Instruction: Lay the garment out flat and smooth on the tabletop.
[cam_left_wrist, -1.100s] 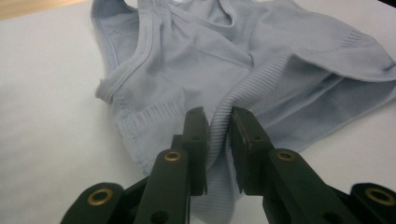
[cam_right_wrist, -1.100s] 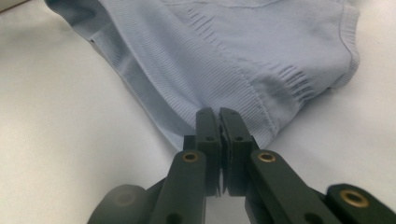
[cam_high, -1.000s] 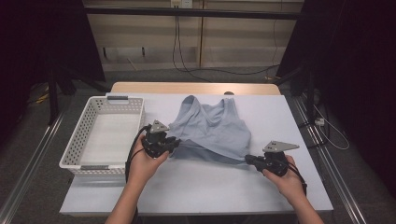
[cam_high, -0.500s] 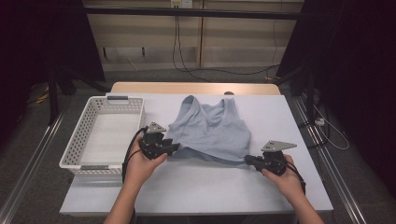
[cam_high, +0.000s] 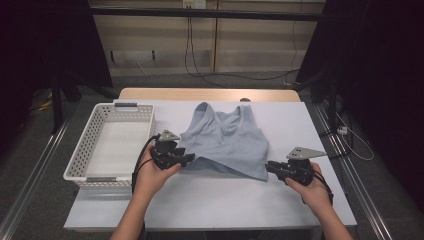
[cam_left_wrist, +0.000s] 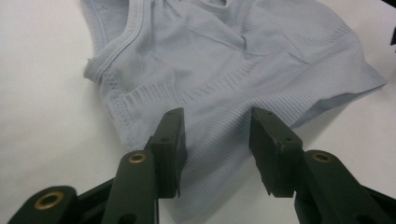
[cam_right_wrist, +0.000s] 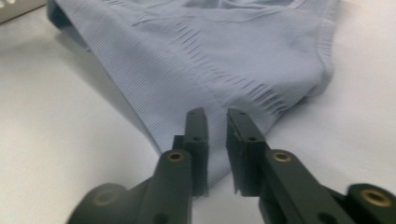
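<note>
- Pale blue ribbed top (cam_high: 226, 142) flat on white desk (cam_high: 210, 200).
- Left tongs (cam_left_wrist: 217, 140) just opened, straddling its hem, pads clear.
- Right tongs (cam_right_wrist: 217, 140) just parting, released, at its opposite hem corner.
- White basket (cam_high: 80, 155) left of top.

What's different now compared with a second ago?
Both claws have just been opening: the left claw stands apart over the top's hem, and the right claw shows a narrow gap, letting its corner go. Hands, top and basket stayed in place.

The high view looks forward and down over the table (cam_high: 210, 200). Both gripper views sit close, facing opposite hem corners of the grey top (cam_high: 227, 140), which all three share.
</note>
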